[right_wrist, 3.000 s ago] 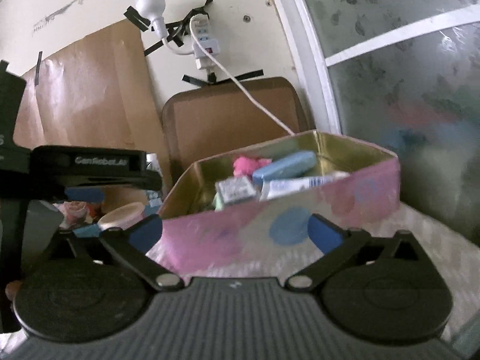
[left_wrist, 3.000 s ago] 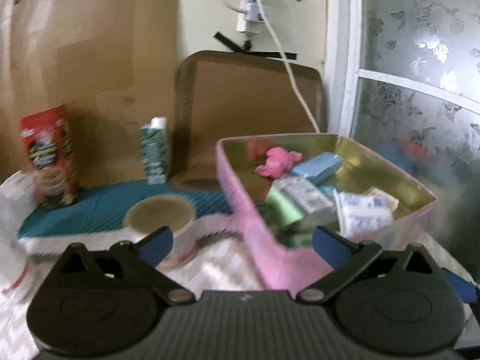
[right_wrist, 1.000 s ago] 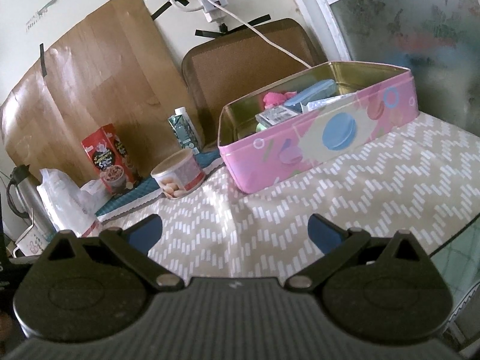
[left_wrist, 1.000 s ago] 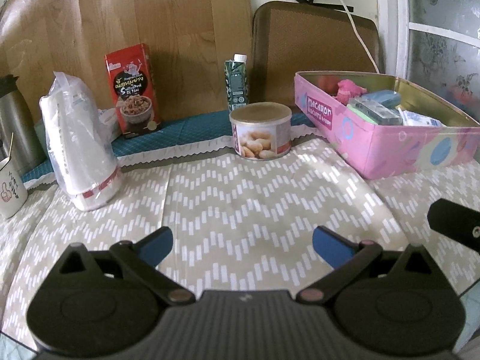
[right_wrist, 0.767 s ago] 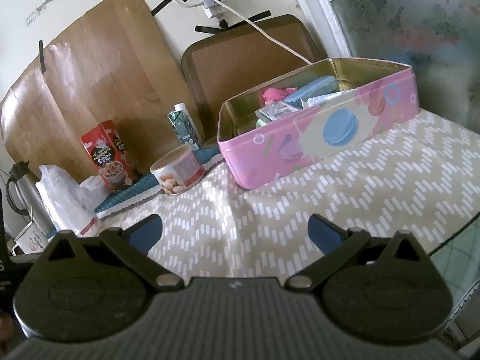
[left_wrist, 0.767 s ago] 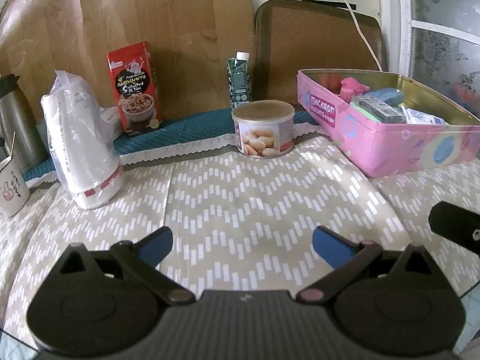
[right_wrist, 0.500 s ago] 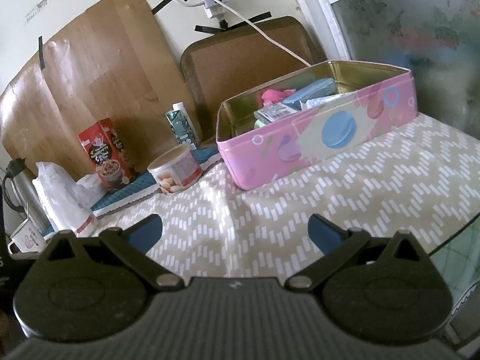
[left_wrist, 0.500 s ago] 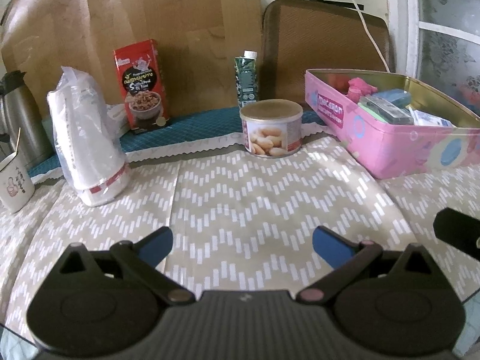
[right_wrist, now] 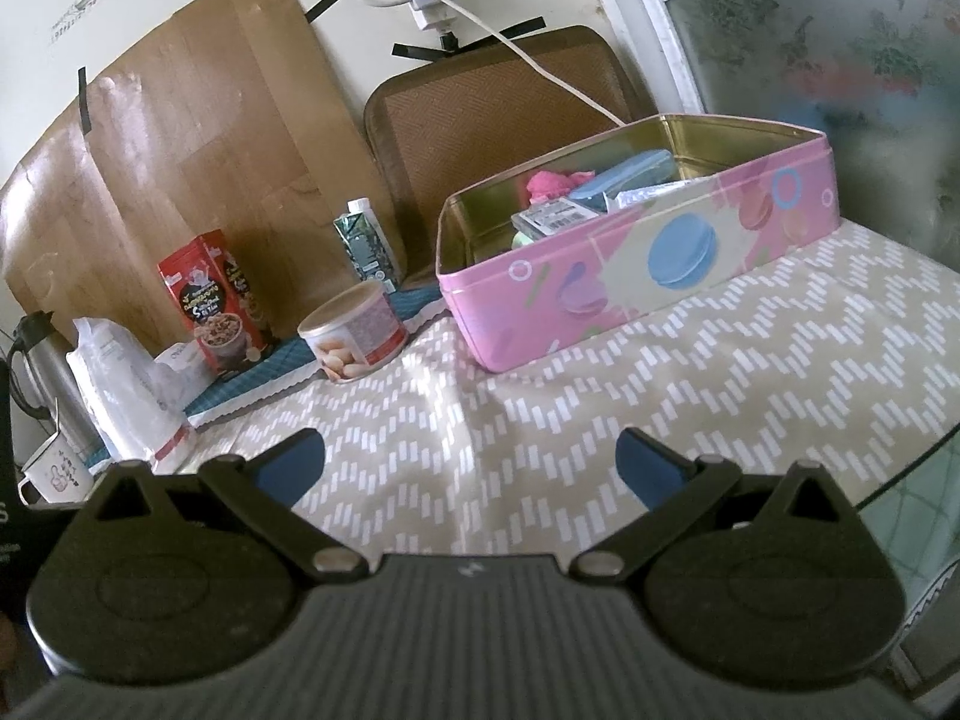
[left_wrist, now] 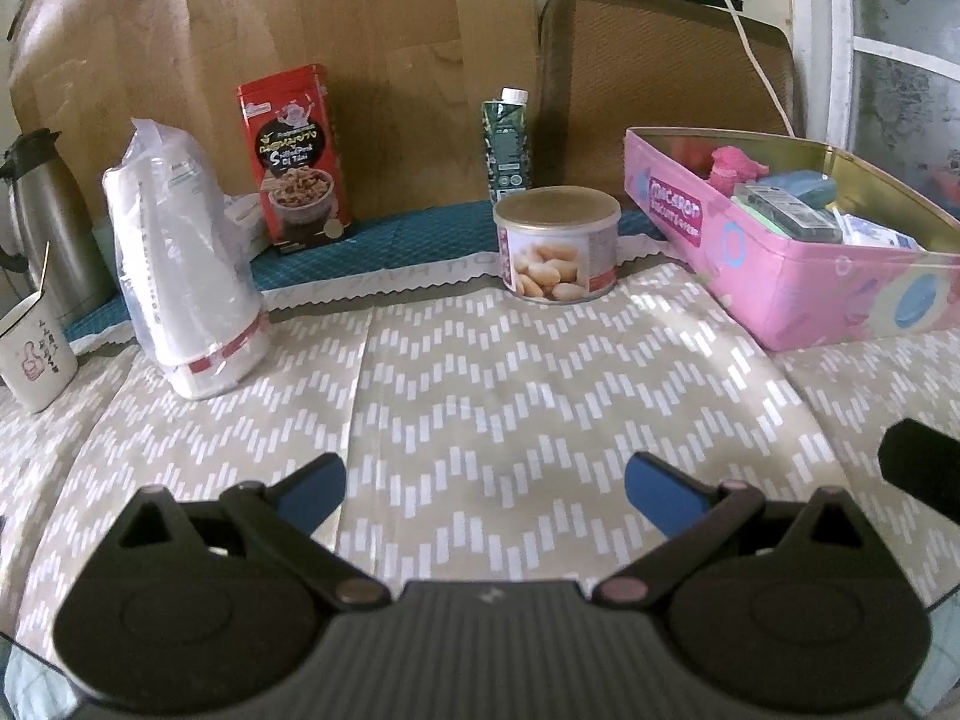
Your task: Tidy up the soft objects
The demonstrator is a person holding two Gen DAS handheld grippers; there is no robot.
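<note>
A pink macaron tin [left_wrist: 774,294] [right_wrist: 630,288] stands open at the right of the table. Inside lie a pink soft toy [left_wrist: 735,162] [right_wrist: 549,185], a blue pouch [left_wrist: 798,185] [right_wrist: 630,174], a green item and several small packets. My left gripper [left_wrist: 485,489] is open and empty, low over the cloth near the table's front. My right gripper [right_wrist: 469,465] is open and empty, also back from the tin. A dark part of the right gripper [left_wrist: 924,468] shows at the left wrist view's right edge.
A nut can [left_wrist: 555,243] [right_wrist: 354,339], a green carton [left_wrist: 507,141], a red cereal box [left_wrist: 291,156], a bagged cup stack [left_wrist: 180,276], a mug [left_wrist: 33,354] and a thermos [left_wrist: 30,210] stand along the back. The table's glass edge [right_wrist: 900,480] runs at the right.
Both grippers have pulled back from the tin, which was close in front three seconds ago. In the last second the views drifted only slightly. Both stay open and empty.
</note>
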